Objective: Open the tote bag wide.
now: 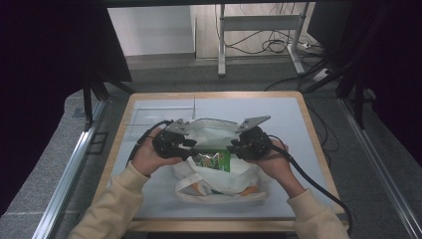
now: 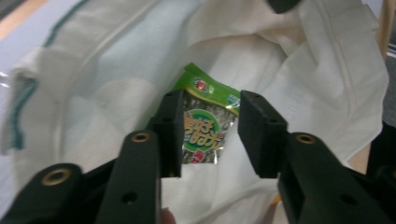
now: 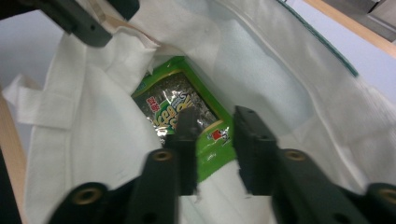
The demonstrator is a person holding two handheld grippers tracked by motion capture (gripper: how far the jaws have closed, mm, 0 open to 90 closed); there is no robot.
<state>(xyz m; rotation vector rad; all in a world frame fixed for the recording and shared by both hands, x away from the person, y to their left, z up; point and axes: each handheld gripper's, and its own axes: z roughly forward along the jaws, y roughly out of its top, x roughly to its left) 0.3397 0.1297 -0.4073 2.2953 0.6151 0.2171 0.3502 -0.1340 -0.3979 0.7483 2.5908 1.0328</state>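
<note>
A white cloth tote bag (image 1: 214,133) lies on the pale blue table (image 1: 283,119) with its mouth spread. A green seaweed snack packet (image 1: 212,160) sits at the bag's mouth between my two grippers. My left gripper (image 1: 191,149) comes in from the left and my right gripper (image 1: 232,148) from the right. In the left gripper view the jaws (image 2: 210,126) stand apart, and the packet (image 2: 208,91) lies beyond them on the bag's cloth (image 2: 116,93). In the right gripper view the jaws (image 3: 215,126) also stand apart over a corner of the packet (image 3: 173,100), their pads not pressing on it.
The bag's handles (image 1: 191,181) lie toward the near edge, with something orange (image 1: 251,190) showing beneath the cloth. A clear sheet (image 1: 159,112) rests at the back left. A wooden rim (image 1: 311,134) frames the table. Desk legs and cables (image 1: 278,47) lie beyond.
</note>
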